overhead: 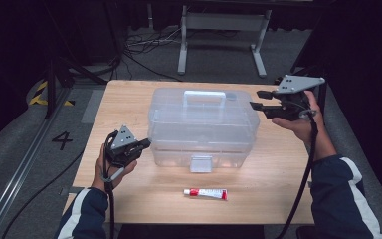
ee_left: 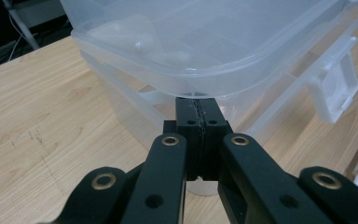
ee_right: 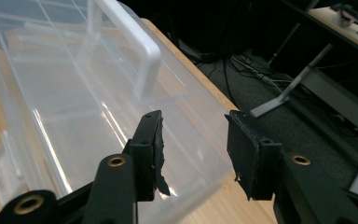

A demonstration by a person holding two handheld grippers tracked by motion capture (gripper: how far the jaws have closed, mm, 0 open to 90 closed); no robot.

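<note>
A clear plastic storage box with a white carry handle [overhead: 204,124] sits closed at the centre of the wooden bench [overhead: 278,174], a red-and-white tube [overhead: 205,193] near its front. The left gripper [overhead: 146,143], fingers fully shut and empty, noses against the box's left wall below the lid rim; the right gripper [overhead: 256,99], fingers parted around nothing, hovers at the far right corner. The box looks light, rigid and slick, best gripped at its handle or front latch [overhead: 201,163].

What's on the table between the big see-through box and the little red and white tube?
Nothing: the high view shows bare wood between the box and the tube.
</note>
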